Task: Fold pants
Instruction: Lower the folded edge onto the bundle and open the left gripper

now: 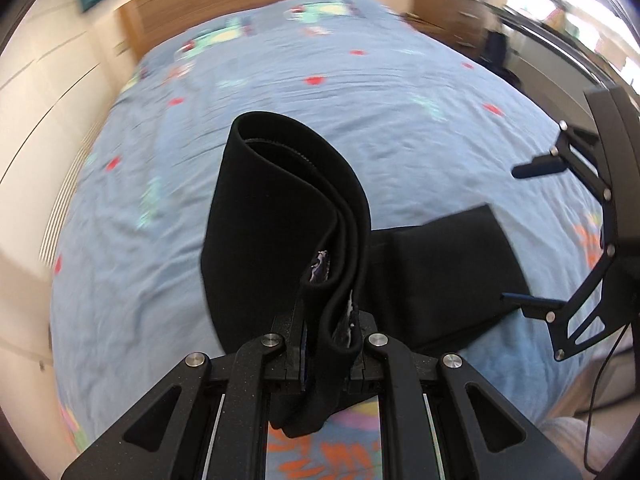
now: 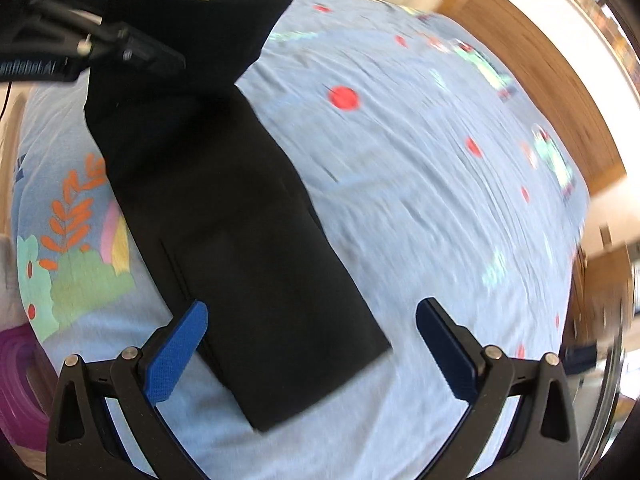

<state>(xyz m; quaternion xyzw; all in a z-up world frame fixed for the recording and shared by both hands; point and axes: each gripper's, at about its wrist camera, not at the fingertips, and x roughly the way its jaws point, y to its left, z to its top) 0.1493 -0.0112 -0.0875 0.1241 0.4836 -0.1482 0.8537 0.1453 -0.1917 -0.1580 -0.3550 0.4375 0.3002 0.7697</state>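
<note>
Left gripper (image 1: 326, 344) clamped tight on a bunched layered edge of the black pants (image 1: 280, 224), lifted fabric rising ahead of its fingers. Right gripper (image 2: 312, 344) spread wide, gripping nothing, poised just above the pants' flat folded end (image 2: 248, 264) lying on the blue patterned bedsheet (image 2: 440, 200) between its blue pads (image 2: 176, 356).

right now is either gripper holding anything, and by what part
The left gripper is shut on the black pants, pinching the bunched waistband end lifted off the bed. The right gripper is open and holds nothing.
</note>
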